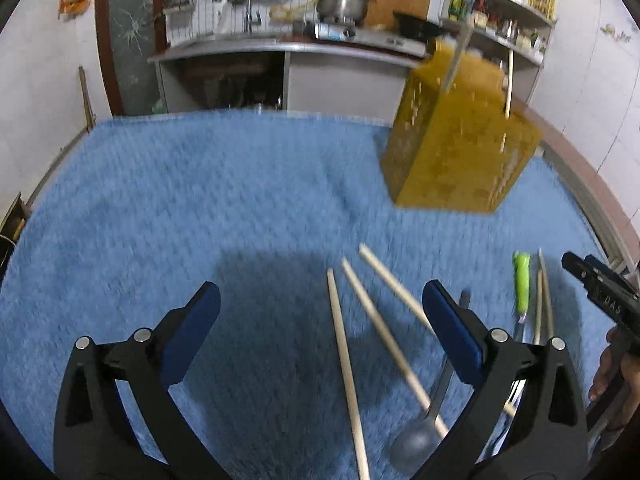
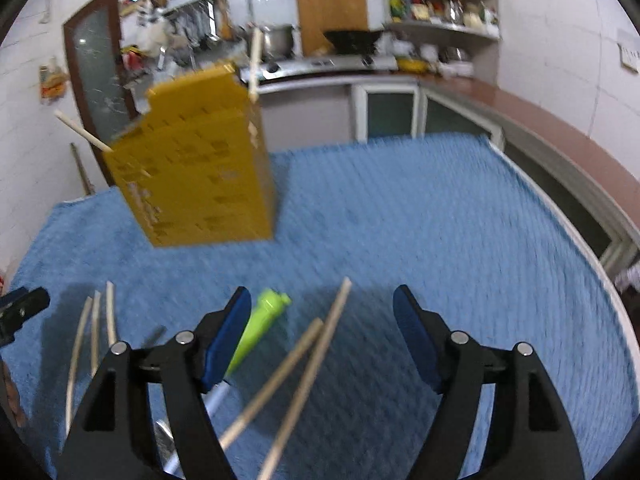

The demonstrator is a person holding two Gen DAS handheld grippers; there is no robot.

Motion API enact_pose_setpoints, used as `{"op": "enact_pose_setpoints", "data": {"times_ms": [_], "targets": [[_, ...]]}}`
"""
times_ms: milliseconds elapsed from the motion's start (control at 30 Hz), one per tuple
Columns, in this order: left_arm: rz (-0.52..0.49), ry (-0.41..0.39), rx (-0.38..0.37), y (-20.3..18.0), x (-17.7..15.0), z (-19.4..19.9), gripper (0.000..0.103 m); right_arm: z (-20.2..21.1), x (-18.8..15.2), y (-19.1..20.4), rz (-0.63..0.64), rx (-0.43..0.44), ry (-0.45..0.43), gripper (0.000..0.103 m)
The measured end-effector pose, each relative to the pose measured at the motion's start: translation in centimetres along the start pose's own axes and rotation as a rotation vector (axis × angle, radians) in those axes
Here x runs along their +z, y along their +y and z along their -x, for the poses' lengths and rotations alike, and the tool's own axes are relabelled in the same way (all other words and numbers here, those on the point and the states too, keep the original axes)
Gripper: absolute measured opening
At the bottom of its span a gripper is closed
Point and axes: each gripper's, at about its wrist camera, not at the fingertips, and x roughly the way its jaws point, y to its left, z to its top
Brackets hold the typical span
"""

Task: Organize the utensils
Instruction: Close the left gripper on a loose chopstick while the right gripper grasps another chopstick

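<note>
A yellow perforated utensil holder stands on the blue towel, with a metal handle and a chopstick standing in it; it also shows in the right wrist view. Three loose wooden chopsticks lie ahead of my open, empty left gripper, crossing a grey spoon. A green-handled utensil and two more chopsticks lie further right. My right gripper is open and empty above two chopsticks, with the green-handled utensil beside its left finger. Its tip shows at the left view's right edge.
A kitchen counter with a sink, pots and a stove runs behind the table. Corner shelves hold bottles. Three chopsticks lie at the right view's left, near the left gripper's tip. The table edge curves on the right.
</note>
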Motion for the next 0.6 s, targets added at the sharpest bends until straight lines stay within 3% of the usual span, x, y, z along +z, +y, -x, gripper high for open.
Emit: {"op": "enact_pose_setpoints", "data": {"times_ms": [233,400,533,600], "targets": [[0.028,0.044,0.006,0.2,-1.3,-1.1,0.097,-0.6,-1.4,-0.6,-0.005,-0.045,0.024,0.072],[-0.016,0.046,0.033,-0.4,-1.6,-1.5,0.095,-0.9,-1.5,-0.7,-0.001,-0.052,0.022,0.072],[-0.024,0.069,0.026,-0.6,-1.8,-1.8,0.086,-1.0,-1.5,-0.5,0.022,-0.067,0.019,0.072],[-0.032,0.084,0.04,-0.6,-1.9,-2.2,0.07,-1.2,-1.4,-0.5,0.029,-0.071,0.022,0.072]]}}
